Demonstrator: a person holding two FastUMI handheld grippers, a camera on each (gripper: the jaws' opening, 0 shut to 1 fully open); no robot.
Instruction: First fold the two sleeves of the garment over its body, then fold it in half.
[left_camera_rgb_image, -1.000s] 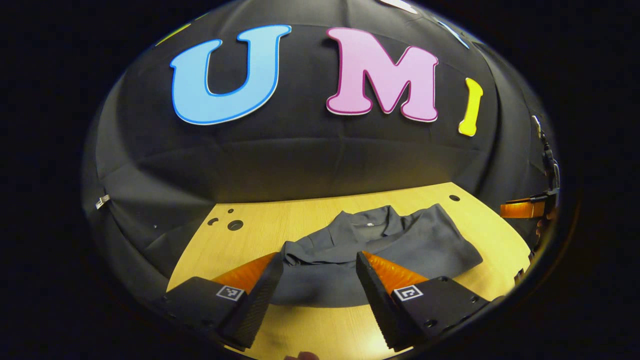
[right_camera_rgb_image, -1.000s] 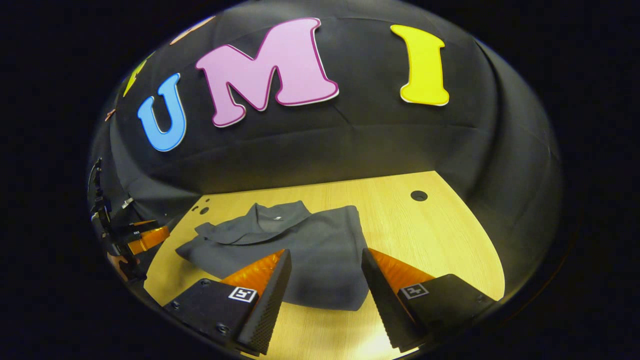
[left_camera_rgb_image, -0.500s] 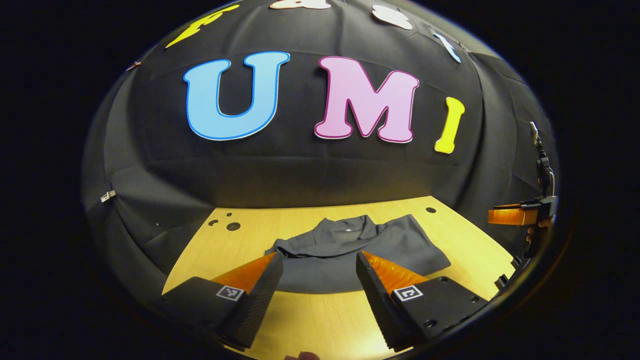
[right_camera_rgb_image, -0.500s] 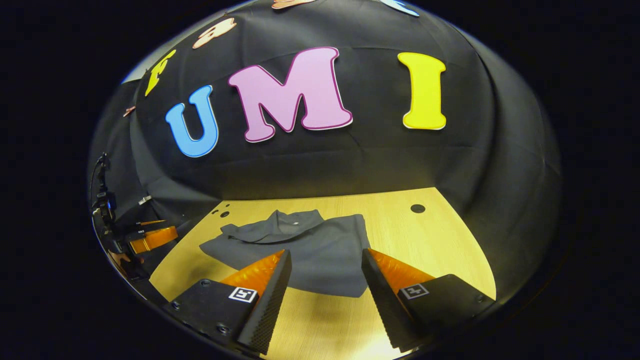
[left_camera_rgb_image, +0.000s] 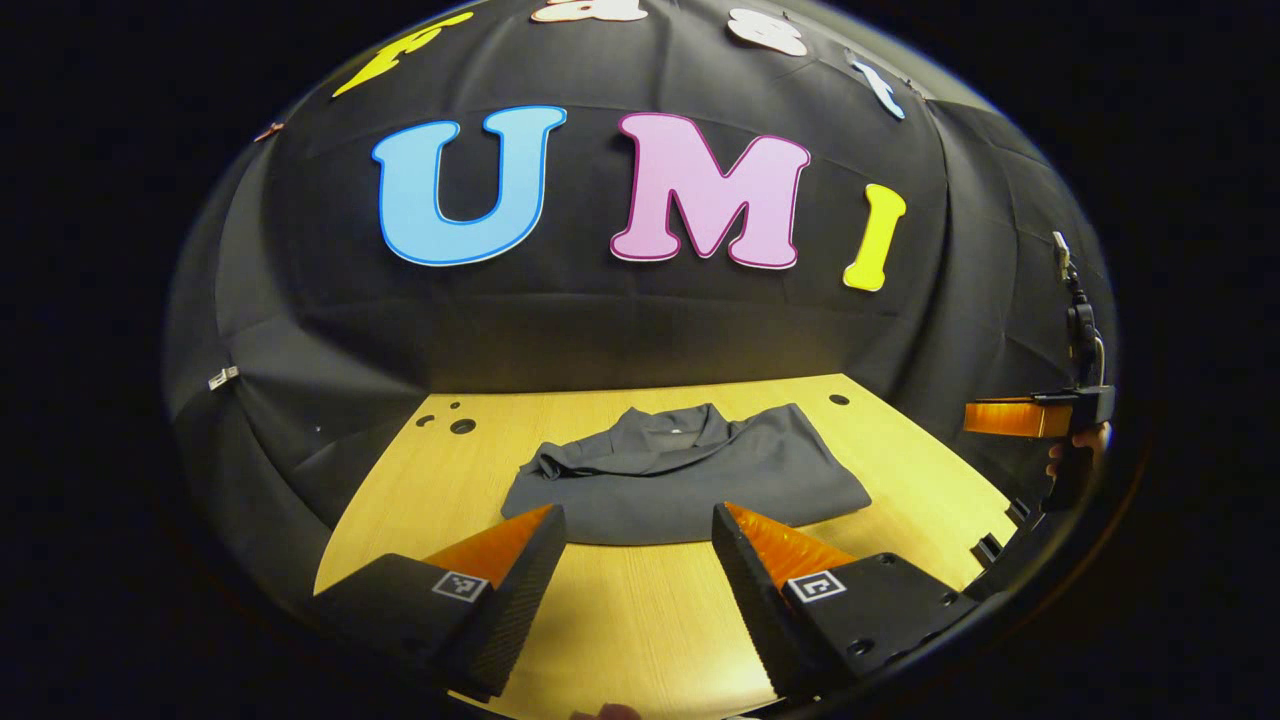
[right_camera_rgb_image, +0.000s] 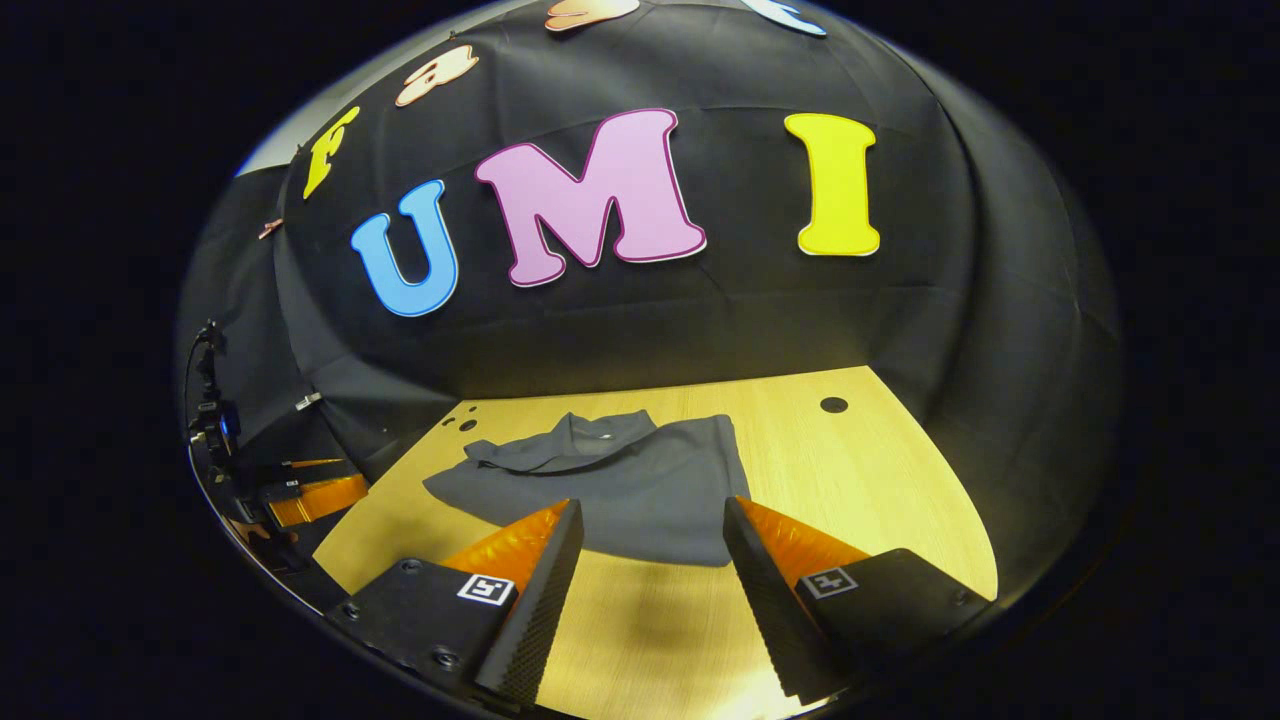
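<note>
- Your garment (left_camera_rgb_image: 690, 475) is plain dark grey, with no print.
- Your table (left_camera_rgb_image: 640, 620) is pale yellow wood with a fine straight grain and small dark round holes (left_camera_rgb_image: 462, 426).
- Each gripper body carries a small black-and-white square marker (right_camera_rgb_image: 486, 588).

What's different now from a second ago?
Both claws, left and right, have backed away from the garment: it now lies beyond their fingertips, where before it lay between them. Both remain open and empty. The garment stays folded on the table.
</note>
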